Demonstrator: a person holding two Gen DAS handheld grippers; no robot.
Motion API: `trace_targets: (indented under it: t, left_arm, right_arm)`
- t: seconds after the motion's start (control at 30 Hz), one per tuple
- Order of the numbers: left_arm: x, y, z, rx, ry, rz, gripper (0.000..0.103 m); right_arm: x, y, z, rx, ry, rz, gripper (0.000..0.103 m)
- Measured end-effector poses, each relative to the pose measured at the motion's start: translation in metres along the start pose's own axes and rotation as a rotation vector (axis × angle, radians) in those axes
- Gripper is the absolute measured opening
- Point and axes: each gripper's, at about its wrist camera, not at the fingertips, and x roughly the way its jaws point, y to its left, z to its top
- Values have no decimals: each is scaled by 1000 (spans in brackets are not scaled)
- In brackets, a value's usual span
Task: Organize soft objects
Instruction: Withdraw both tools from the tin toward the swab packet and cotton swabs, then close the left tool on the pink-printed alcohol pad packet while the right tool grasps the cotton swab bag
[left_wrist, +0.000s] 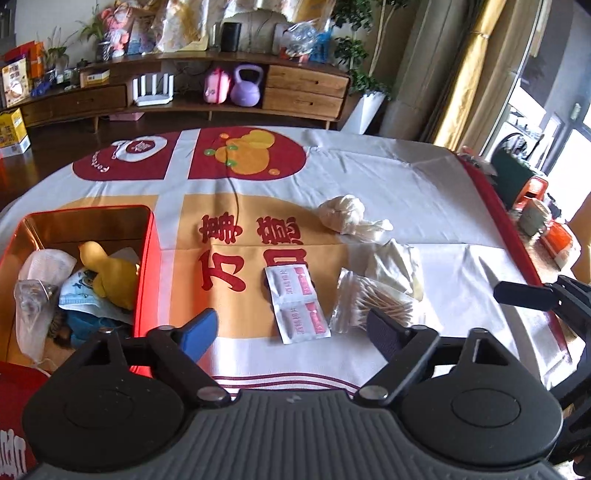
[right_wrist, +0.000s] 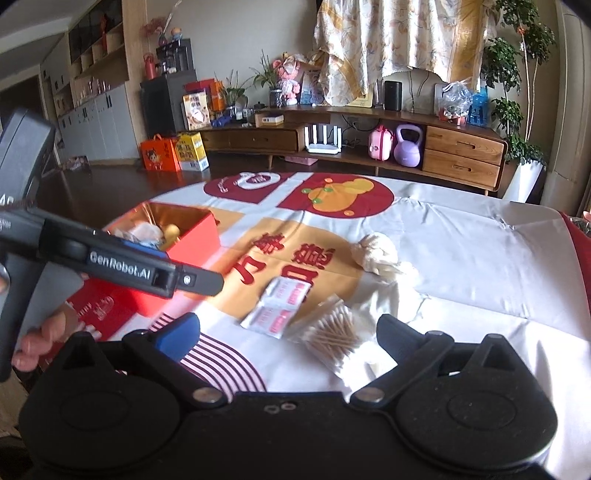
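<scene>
Your surface (left_wrist: 406, 177) has a big printed cloth on it. The red box (left_wrist: 146, 258) sits at nine o'clock in the left view, and a yellow soft toy (left_wrist: 110, 275) lies inside it with some small packs. A white cloth ball (left_wrist: 341, 214) rests near one o'clock, well apart from the box. The bag of cotton sticks (right_wrist: 334, 338) lies just in front of your right tongs (right_wrist: 290, 330). Two white wipe packs (left_wrist: 297, 302) lie flat at twelve o'clock, just ahead of your left tongs (left_wrist: 295, 325). Both tongs are spread wide and hold nothing.
</scene>
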Motion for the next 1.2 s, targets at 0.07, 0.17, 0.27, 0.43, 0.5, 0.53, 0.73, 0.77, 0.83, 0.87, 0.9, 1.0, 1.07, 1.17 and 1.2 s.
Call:
trace_targets:
  t: [0.07, 0.17, 0.27, 0.43, 0.5, 0.53, 0.73, 0.77, 0.83, 0.87, 0.9, 1.0, 1.07, 1.17, 1.2]
  left_arm:
    - [7, 0, 1, -10, -4, 18, 103]
    - [18, -1, 4, 0, 11, 16, 103]
    - [33, -4, 8, 1, 39, 19, 103]
    - [56, -12, 15, 22, 73, 14, 103]
    - [66, -14, 15, 29, 76, 28, 103]
    - [71, -14, 15, 23, 79, 28, 103]
    - [96, -13, 13, 1, 102, 53, 103]
    - [100, -14, 13, 4, 105, 63, 103]
    - [107, -14, 12, 12, 106, 81, 103]
    - [109, -14, 12, 17, 105, 94, 103]
    - [112, -15, 12, 21, 100, 106, 103]
    - [119, -17, 12, 39, 93, 139, 103]
    - [125, -19, 11, 52, 100, 148, 103]
    - [132, -21, 9, 63, 105, 157, 103]
    - [134, -22, 8, 66, 107, 159, 103]
  right_arm:
    - [5, -3, -2, -6, 12, 2, 102]
    - [14, -8, -4, -8, 27, 6, 102]
    - [23, -12, -5, -11, 39, 11, 102]
    - [37, -14, -5, -44, 53, 9, 102]
    - [43, -15, -5, -66, 62, 3, 101]
    - [46, -15, -5, -79, 66, 2, 101]
    - [60, -18, -7, -104, 97, 12, 99]
    - [63, -18, -8, -110, 101, 4, 98]
    - [69, -21, -9, -110, 113, -7, 96]
    - [71, -23, -9, -108, 116, -8, 94]
    - [73, -24, -10, -108, 118, -11, 94]
    - [78, -25, -12, -126, 125, -28, 90]
    - [82, -26, -13, -132, 134, -33, 87]
    - [85, -28, -14, -118, 145, -22, 85]
    - [86, -27, -15, -116, 147, -17, 85]
